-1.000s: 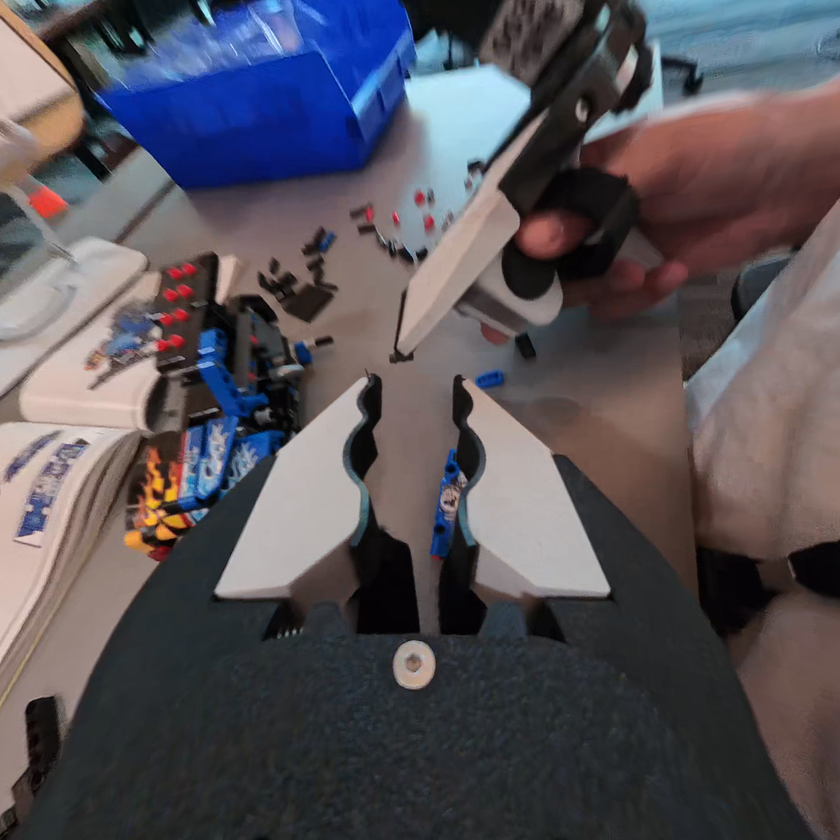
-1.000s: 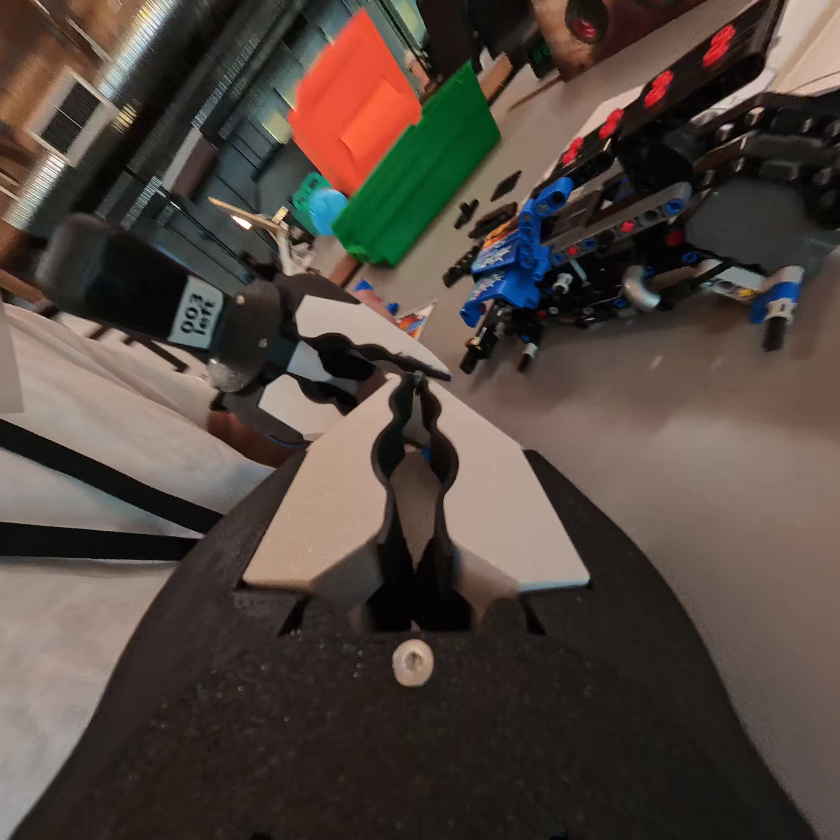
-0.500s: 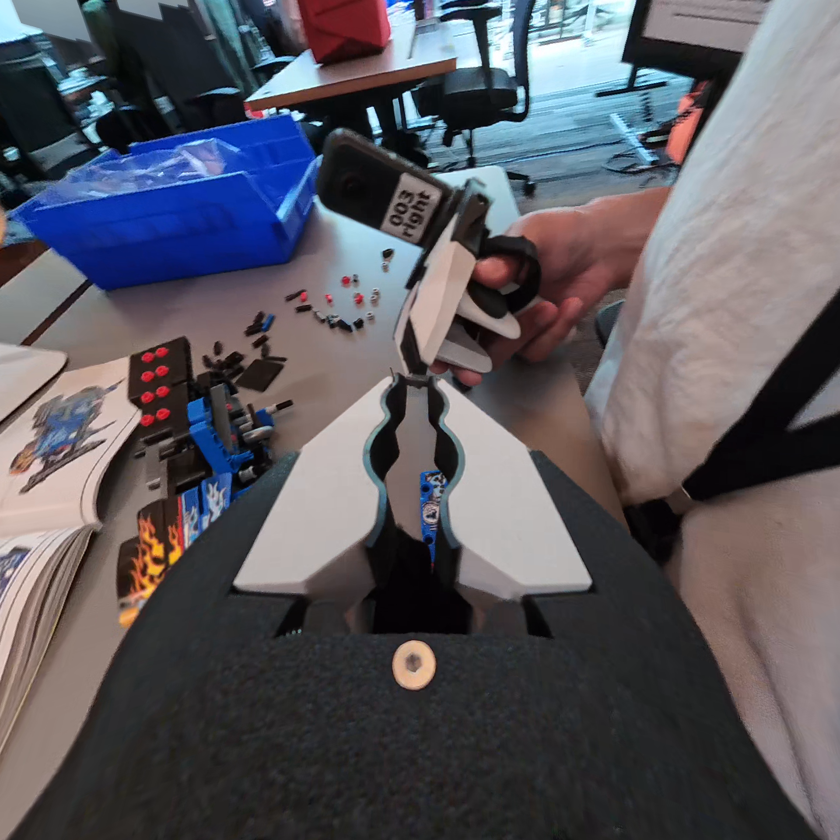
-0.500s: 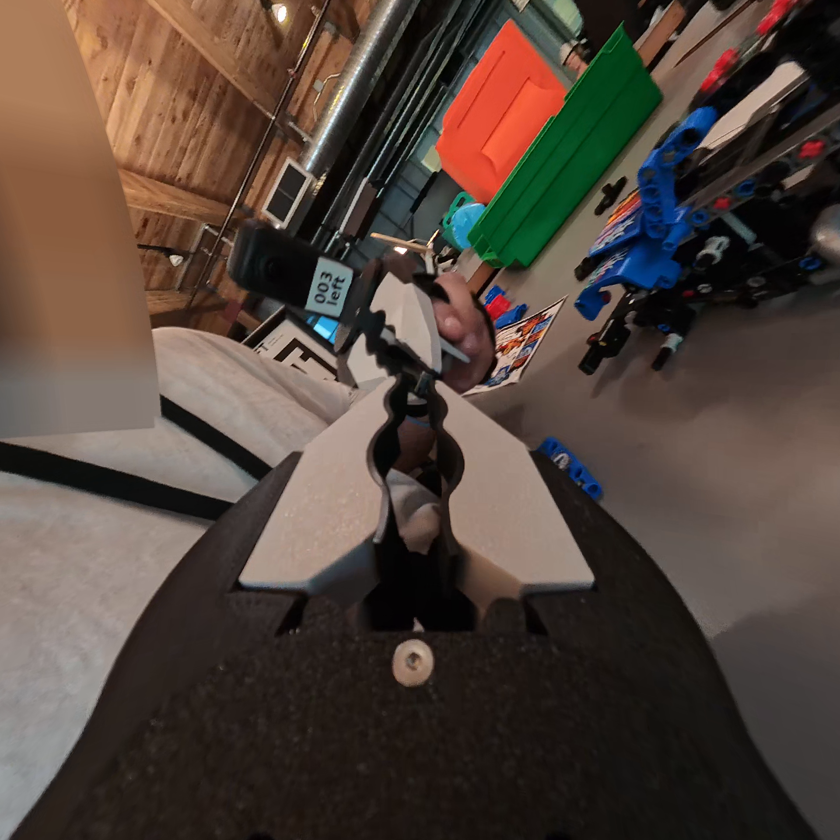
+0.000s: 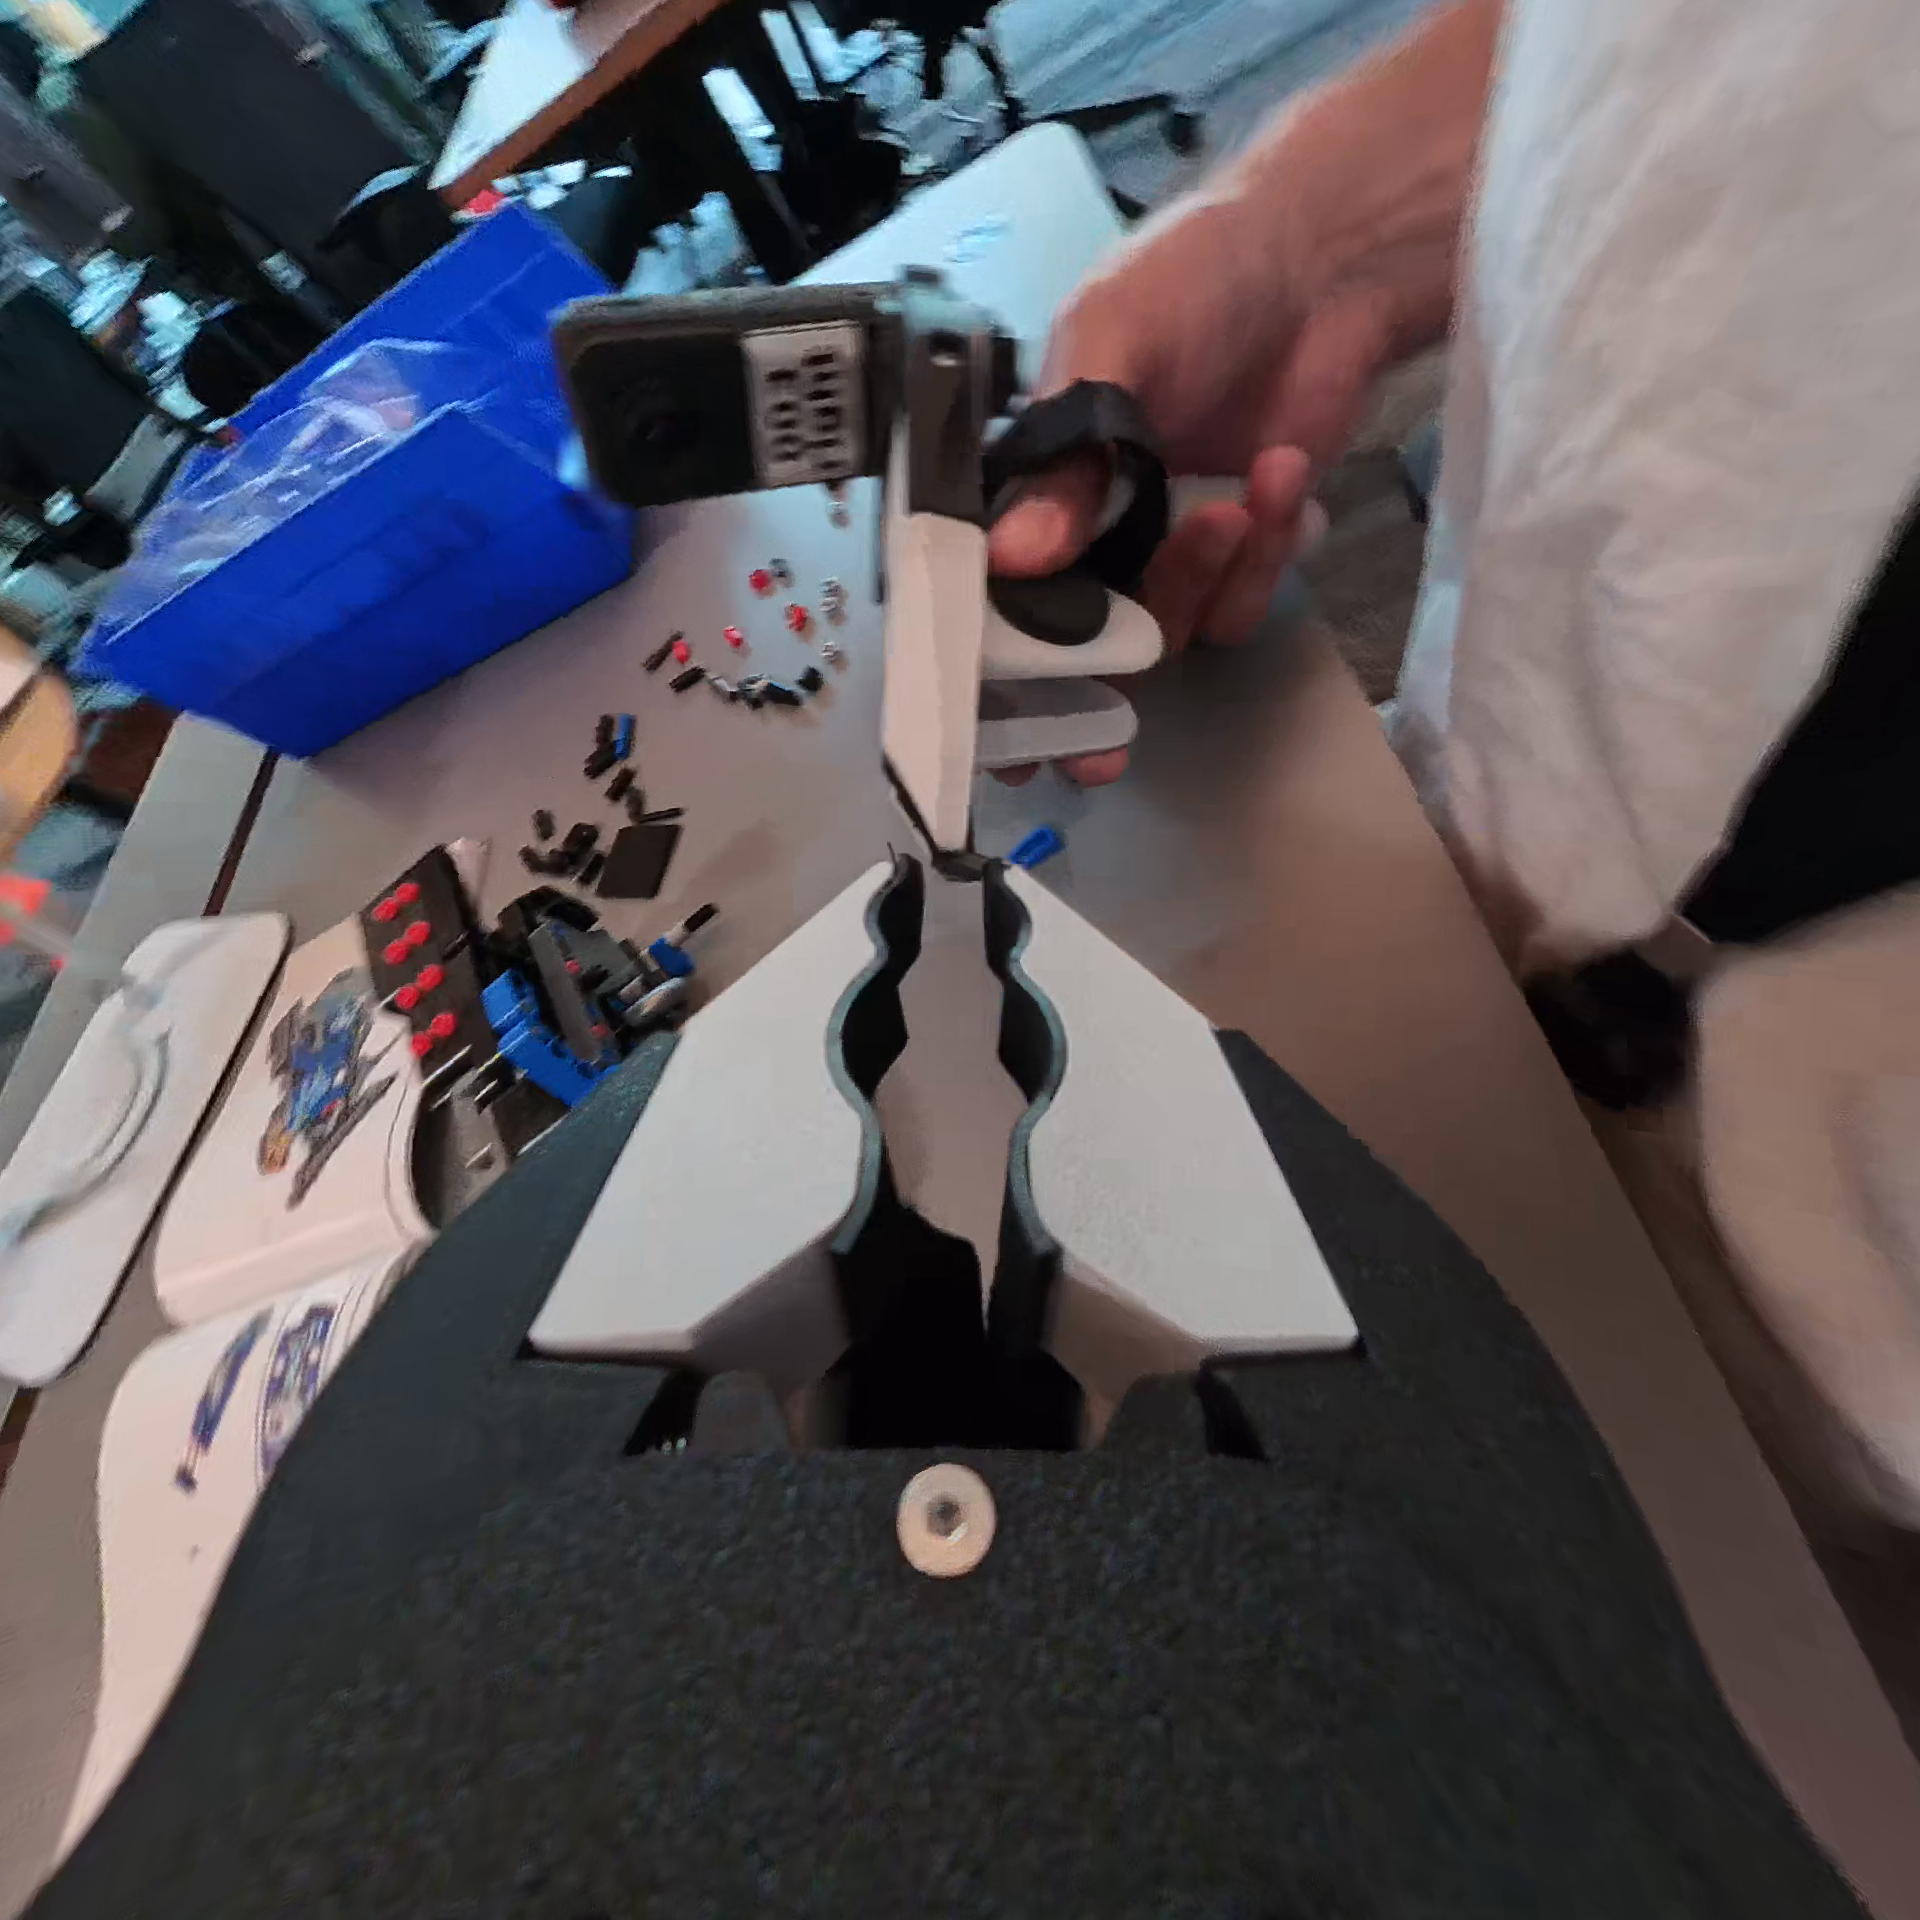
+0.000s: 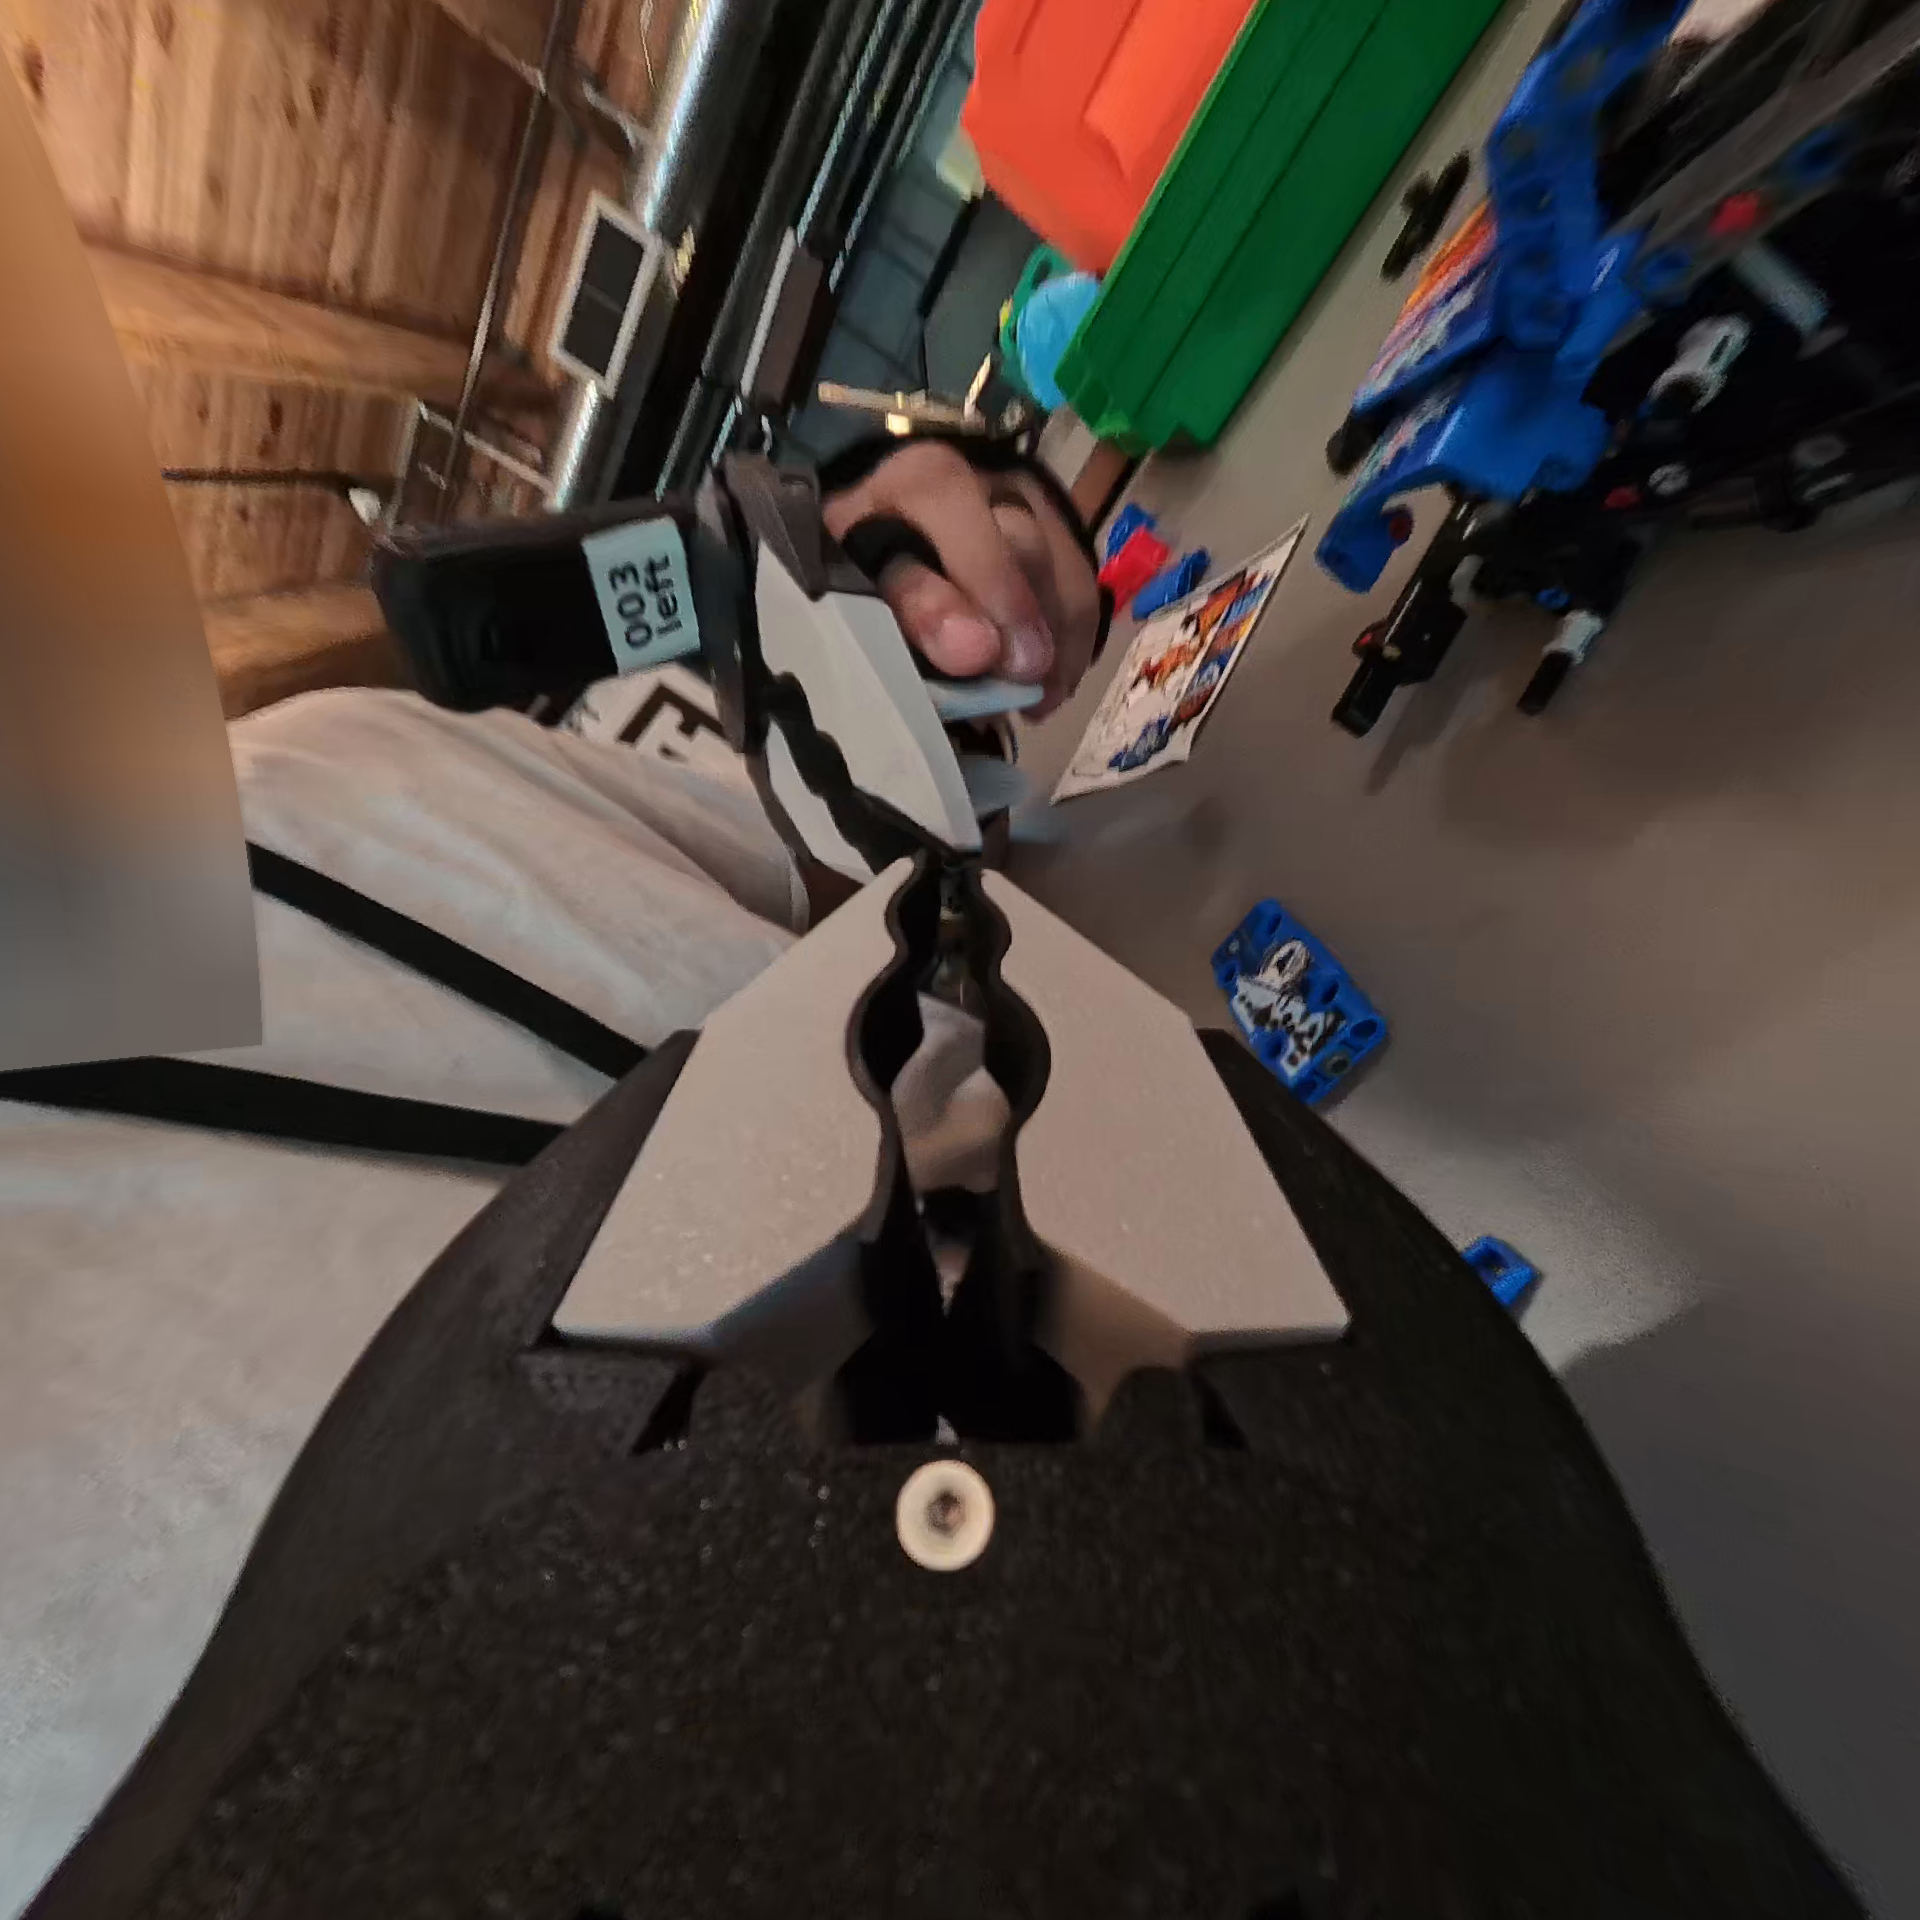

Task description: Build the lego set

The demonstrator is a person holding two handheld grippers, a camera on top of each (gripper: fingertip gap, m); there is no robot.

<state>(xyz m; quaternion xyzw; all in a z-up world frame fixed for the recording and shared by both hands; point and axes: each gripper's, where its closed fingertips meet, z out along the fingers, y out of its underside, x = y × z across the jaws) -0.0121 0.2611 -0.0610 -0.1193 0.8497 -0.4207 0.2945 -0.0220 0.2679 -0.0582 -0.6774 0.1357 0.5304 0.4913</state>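
My left gripper (image 5: 951, 873) and my right gripper (image 6: 945, 878) meet tip to tip above the grey table (image 5: 1299, 935). A small black lego piece (image 5: 961, 862) sits between both pairs of tips; it also shows in the right wrist view (image 6: 951, 914). Each gripper is closed to a narrow gap on it. In the left wrist view the right gripper (image 5: 940, 831) comes down from above, held by a hand. The partly built blue and black lego vehicle (image 5: 561, 997) lies to the left, also seen in the right wrist view (image 6: 1621, 343).
A blue panel (image 6: 1299, 1003) and a small blue piece (image 6: 1496, 1270) lie on the table. Loose black and red pieces (image 5: 748, 665), a blue bin (image 5: 353, 540) and an instruction booklet (image 5: 301, 1101) sit farther off. A green bin (image 6: 1247, 239) and a sticker sheet (image 6: 1184, 665) lie beyond. The person's torso (image 5: 1662, 520) is close on the right.
My left gripper closed from wide open to a narrow gap and rose off the table. The right gripper swung in until its tips met mine at the small black piece.
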